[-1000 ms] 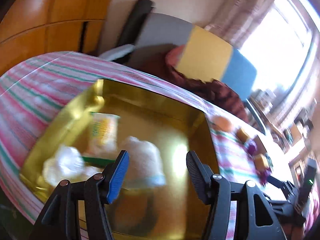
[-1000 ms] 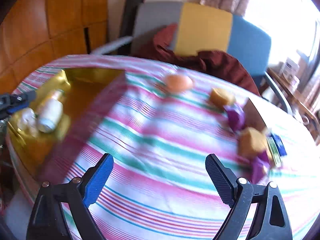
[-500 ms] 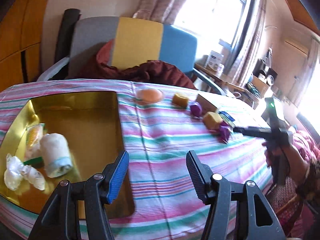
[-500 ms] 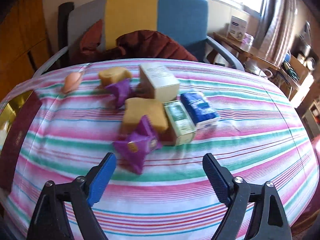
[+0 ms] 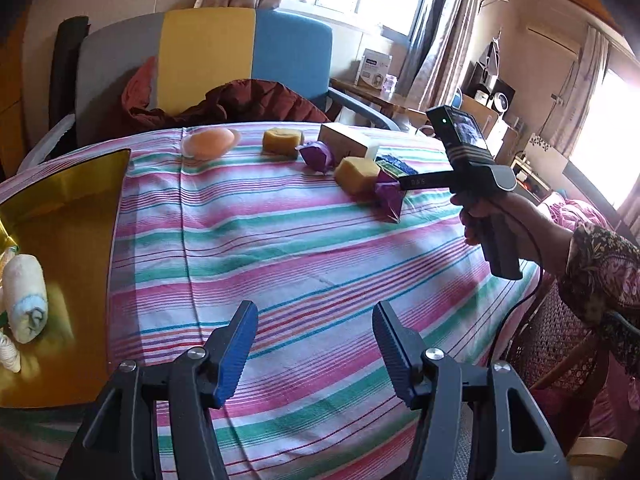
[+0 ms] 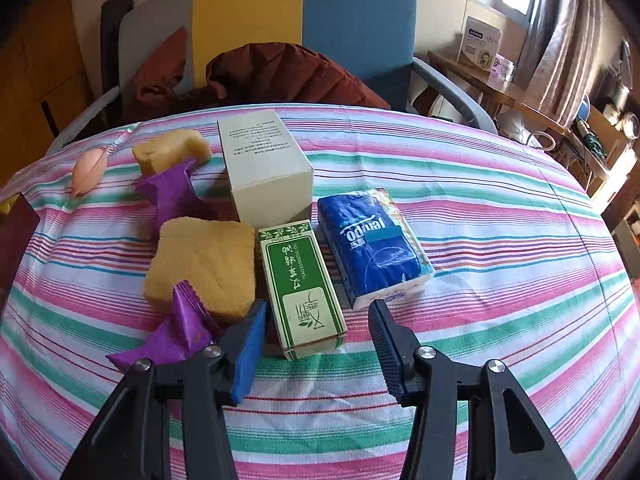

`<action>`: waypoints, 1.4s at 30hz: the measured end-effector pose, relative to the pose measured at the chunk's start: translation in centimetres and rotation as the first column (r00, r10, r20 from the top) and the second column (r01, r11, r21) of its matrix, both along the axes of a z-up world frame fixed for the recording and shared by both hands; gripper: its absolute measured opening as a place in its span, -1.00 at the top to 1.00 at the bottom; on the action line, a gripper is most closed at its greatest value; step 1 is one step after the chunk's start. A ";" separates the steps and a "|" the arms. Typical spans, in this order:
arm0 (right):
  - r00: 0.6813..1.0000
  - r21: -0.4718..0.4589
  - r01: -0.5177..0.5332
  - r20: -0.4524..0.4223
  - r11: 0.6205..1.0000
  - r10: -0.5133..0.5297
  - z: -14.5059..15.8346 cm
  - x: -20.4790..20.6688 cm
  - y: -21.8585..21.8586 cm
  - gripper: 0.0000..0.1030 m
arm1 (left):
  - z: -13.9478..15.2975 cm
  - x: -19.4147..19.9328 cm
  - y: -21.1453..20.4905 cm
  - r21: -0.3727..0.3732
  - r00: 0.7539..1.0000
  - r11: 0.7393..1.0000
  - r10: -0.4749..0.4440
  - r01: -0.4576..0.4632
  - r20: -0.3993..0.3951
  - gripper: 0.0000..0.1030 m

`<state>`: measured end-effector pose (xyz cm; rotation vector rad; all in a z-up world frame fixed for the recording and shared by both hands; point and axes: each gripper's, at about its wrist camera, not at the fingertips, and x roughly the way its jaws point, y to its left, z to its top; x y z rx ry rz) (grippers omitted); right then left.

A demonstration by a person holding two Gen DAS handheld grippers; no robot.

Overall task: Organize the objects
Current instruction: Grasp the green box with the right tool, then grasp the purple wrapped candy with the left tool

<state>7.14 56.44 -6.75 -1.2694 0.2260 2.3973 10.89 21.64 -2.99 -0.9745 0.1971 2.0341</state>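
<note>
A green box [image 6: 302, 280] lies in a cluster on the striped tablecloth, between a yellow sponge [image 6: 202, 264] and a blue tissue pack [image 6: 374, 248]. My right gripper [image 6: 318, 334] straddles the box's near end, its jaws closing, with small gaps still at both pads. Behind stand a white carton [image 6: 266, 168], a second sponge [image 6: 172, 150], two purple wrappers [image 6: 170, 192] and a peach oval thing [image 6: 89, 170]. My left gripper [image 5: 314, 332] hangs open over bare cloth, nothing between its fingers. The left wrist view shows a hand [image 5: 496, 220] holding the right gripper at the cluster.
A gold tray [image 5: 72, 216] at the table's left holds a rolled towel [image 5: 26, 296] and small white items. A chair with a maroon garment [image 6: 288, 76] stands behind the table. A cluttered side table [image 6: 500, 88] is at the right.
Both views have swung right, away from the gold tray. The right gripper has come down close to the cluster and its jaws have narrowed around the green box. The left jaws keep the same width.
</note>
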 end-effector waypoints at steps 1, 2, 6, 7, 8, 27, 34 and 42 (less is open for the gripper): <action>1.000 -0.026 -0.002 -0.004 1.000 0.002 -0.2 -0.1 0.1 0.13 | -0.3 0.1 0.4 -0.013 1.000 1.000 -0.008 0.008 0.004 -0.17; 1.000 -0.055 0.004 -0.011 0.998 -0.005 -0.2 -0.1 0.3 0.18 | -0.6 0.2 0.8 -0.020 1.000 1.000 -0.017 0.017 0.010 -0.17; 0.999 -0.168 0.037 -0.026 0.985 -0.042 -0.3 0.4 0.9 0.38 | -0.9 0.3 1.5 -0.031 0.999 0.999 -0.027 0.027 0.019 -0.17; 0.998 -0.201 0.045 -0.031 0.979 -0.053 -0.3 0.6 1.0 0.38 | -0.9 0.2 1.6 -0.033 0.999 0.999 -0.028 0.029 0.022 -0.17; 0.997 -0.237 0.056 -0.035 0.970 -0.066 -0.2 0.9 1.1 0.38 | -0.9 0.0 1.9 -0.036 0.999 0.999 -0.030 0.031 0.024 -0.17; 0.982 -0.294 0.186 0.025 0.938 -0.187 -0.2 2.9 3.0 0.32 | -1.6 -3.2 17.7 -0.129 0.984 0.978 -0.172 0.166 -0.036 -0.37; 0.978 -0.365 0.203 0.024 0.909 -0.209 -0.2 3.5 4.1 0.37 | -2.4 -4.4 21.4 -0.147 0.986 0.977 -0.162 0.155 -0.039 -0.37; 0.980 -0.354 0.194 0.021 0.915 -0.199 -0.3 2.8 4.1 0.37 | -4.4 -7.4 22.1 -0.033 0.983 0.987 -0.152 0.156 0.106 0.22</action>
